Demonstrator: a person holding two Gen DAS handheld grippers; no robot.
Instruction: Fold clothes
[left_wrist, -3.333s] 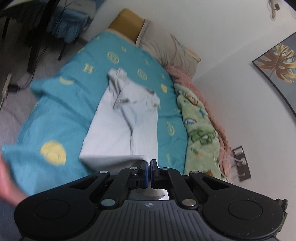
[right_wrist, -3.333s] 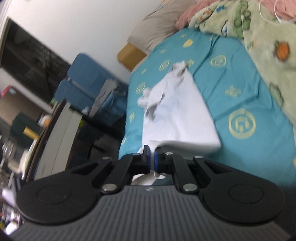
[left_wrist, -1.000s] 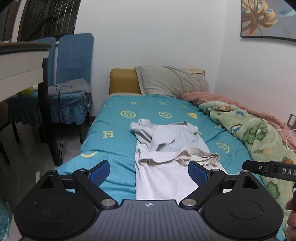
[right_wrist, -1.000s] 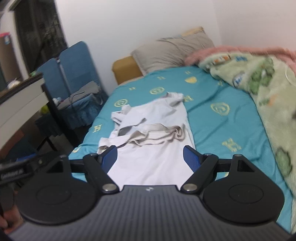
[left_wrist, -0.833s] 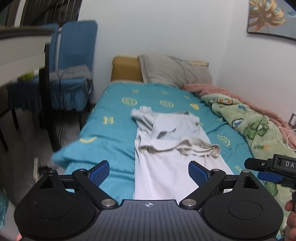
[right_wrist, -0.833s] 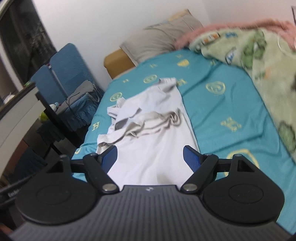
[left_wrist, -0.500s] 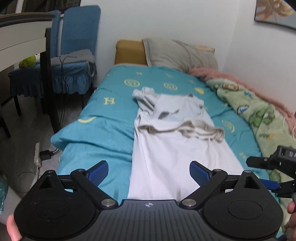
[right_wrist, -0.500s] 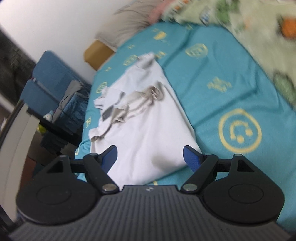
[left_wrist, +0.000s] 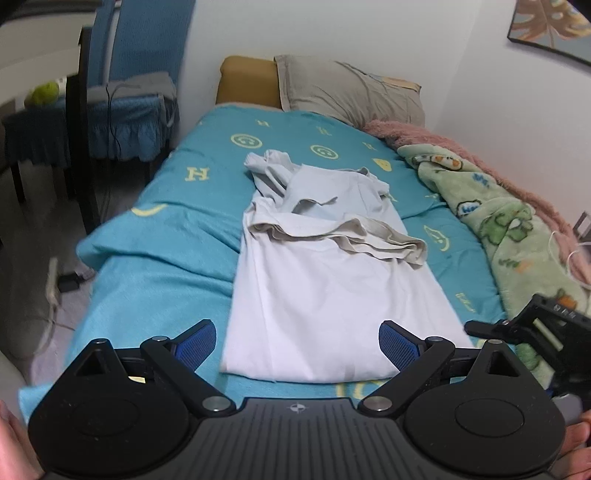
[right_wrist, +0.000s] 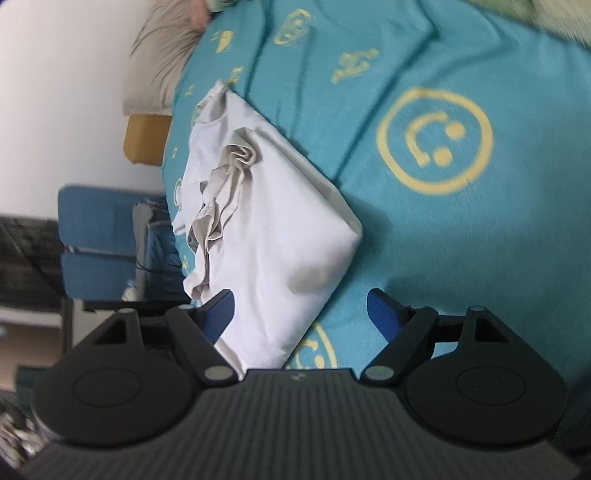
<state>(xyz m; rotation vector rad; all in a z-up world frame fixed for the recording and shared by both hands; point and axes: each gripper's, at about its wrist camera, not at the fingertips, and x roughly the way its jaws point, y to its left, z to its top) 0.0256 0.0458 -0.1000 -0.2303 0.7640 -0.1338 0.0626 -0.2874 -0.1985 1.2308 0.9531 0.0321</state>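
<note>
White shirt (left_wrist: 332, 291) lies lengthwise on the teal bedsheet (left_wrist: 155, 280), hem toward the camera, a bunched beige fold (left_wrist: 343, 232) across its middle. Left gripper (left_wrist: 297, 343) hovers over the near hem, fingers wide apart, holding nothing. Right gripper (right_wrist: 301, 308), view rolled sideways, fingers also spread and empty, near the shirt's near corner at 11 o'clock. Grey pillow (left_wrist: 347, 88) at 12 o'clock, green blanket (left_wrist: 502, 236) at 3 o'clock.

The right gripper (right_wrist: 301, 310) hangs above the bed with its jaws spread wide, holding nothing. A white shirt (right_wrist: 266, 229) lies folded on the teal sheet (right_wrist: 461, 240), stretching toward eleven o'clock, its bunched hem (right_wrist: 225, 173) across the middle. A yellow smiley (right_wrist: 434, 140) sits at one o'clock.
</note>
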